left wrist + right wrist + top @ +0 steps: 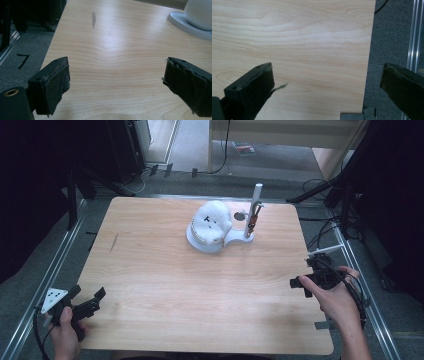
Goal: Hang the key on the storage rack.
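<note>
High view: my left gripper [92, 301] sits at the table's [150, 270] near-left corner, jaws spread wide, empty. My right gripper [300, 285] hovers at the right edge, jaws also wide apart, holding nothing. White dome [212, 222] rests on its round white base [200, 244] far centre, post [254, 210] just beside; what's inside the dome I can't tell.

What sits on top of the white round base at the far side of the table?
A white rounded, head-like form with dark marks rests on the white base. A thin upright post rises from the base's extension beside it. The base's surface under the form is covered.
</note>
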